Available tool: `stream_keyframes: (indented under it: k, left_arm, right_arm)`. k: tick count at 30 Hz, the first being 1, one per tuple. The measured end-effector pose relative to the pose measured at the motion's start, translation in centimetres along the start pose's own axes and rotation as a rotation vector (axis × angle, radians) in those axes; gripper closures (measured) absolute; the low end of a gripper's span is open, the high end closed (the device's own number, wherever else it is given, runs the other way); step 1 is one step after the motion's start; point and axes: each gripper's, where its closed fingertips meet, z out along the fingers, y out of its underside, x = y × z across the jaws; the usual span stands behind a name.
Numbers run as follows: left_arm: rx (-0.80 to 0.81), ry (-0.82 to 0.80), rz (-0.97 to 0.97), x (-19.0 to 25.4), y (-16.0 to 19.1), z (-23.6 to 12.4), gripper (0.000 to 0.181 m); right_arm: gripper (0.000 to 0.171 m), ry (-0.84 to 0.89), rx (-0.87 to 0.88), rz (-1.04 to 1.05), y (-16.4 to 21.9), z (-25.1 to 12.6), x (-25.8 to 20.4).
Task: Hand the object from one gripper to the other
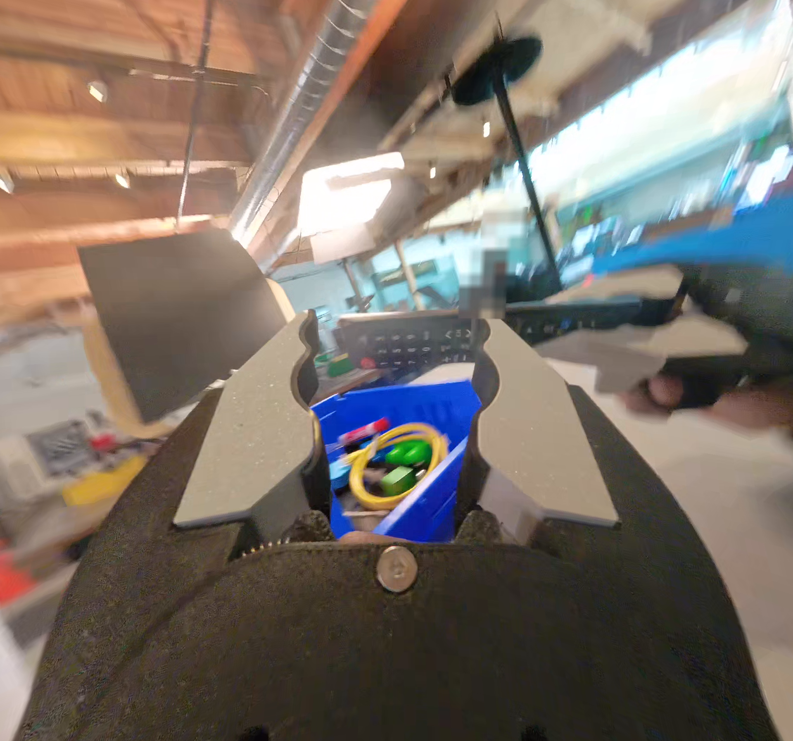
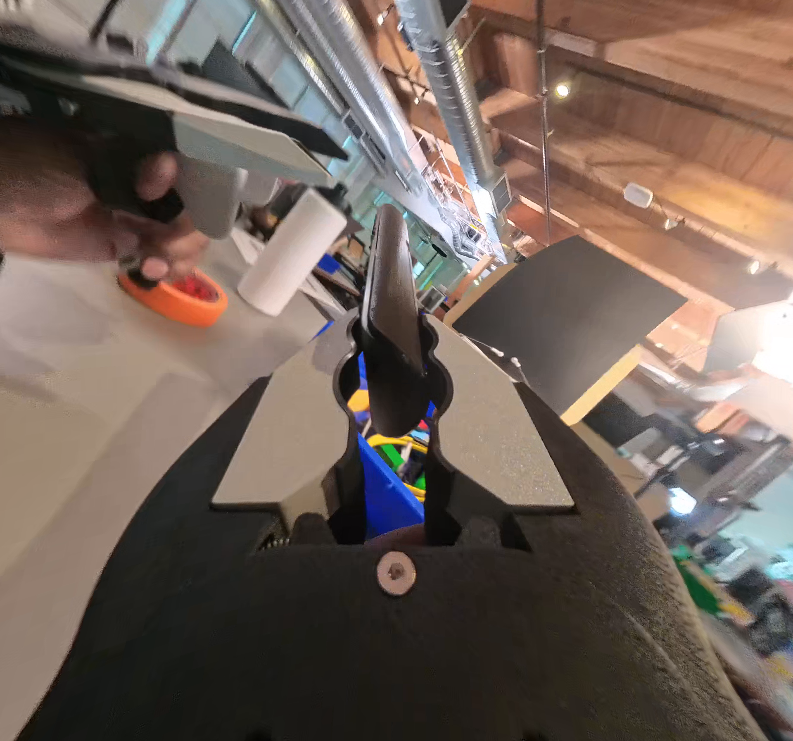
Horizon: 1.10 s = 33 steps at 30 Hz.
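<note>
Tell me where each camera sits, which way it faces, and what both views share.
Left wrist view: mounted behind the left tongs, tilted up over the blue bin; they gape empty, and the right tongs with a hand enter from the right.
Right wrist view: behind the right tongs, angled up toward the ceiling; they clamp a black remote, and the left tongs with a hand show at upper left.
Shared: the blue bin, the remote, the black board.
</note>
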Motion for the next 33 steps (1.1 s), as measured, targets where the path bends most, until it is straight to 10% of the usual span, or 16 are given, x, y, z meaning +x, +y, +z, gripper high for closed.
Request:
stream_keyframes:
  k: [7, 28, 33]
  left_arm:
    - [0.008, 0.193, -0.575, 0.2, 0.7, 0.3, 0.097]
    - [-0.404, 0.609, -0.554, 10.8, 6.4, -0.5, 0.102]
    - [-0.398, 0.659, -0.527, 12.4, 6.2, -0.6, 0.126]
  right_arm:
    - [0.146, -0.305, 0.178, 0.526, -3.2, -1.4, -1.1]
    - [0.147, -0.411, 0.341, 0.838, -5.2, -3.0, 0.7]
    - [0.147, -0.421, 0.347, 0.853, -5.4, -2.9, 0.4]
